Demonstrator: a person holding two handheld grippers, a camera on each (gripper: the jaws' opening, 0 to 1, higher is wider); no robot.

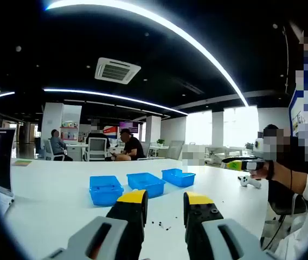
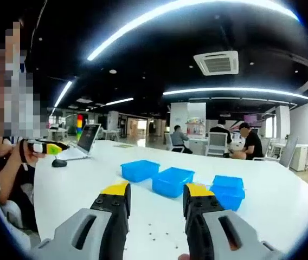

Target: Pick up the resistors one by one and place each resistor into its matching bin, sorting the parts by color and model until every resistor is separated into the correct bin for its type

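— Tongs first: how do they stand?
— Left tongs (image 1: pixel 165 208) are spread and hold nothing; right tongs (image 2: pixel 156 203) are likewise spread and bare, both raised above the white counter (image 1: pixel 51 189).
— And the resistors?
— Tiny dark resistors (image 1: pixel 159 223) lie scattered on the counter between the left jaws, just in front of three blue bins (image 1: pixel 142 184) set in a row. From the right gripper view, specks (image 2: pixel 155 235) lie near the bins (image 2: pixel 171 180) too.
— Anything else?
— A laptop (image 2: pixel 84 142) beside a mouse (image 2: pixel 59 163).
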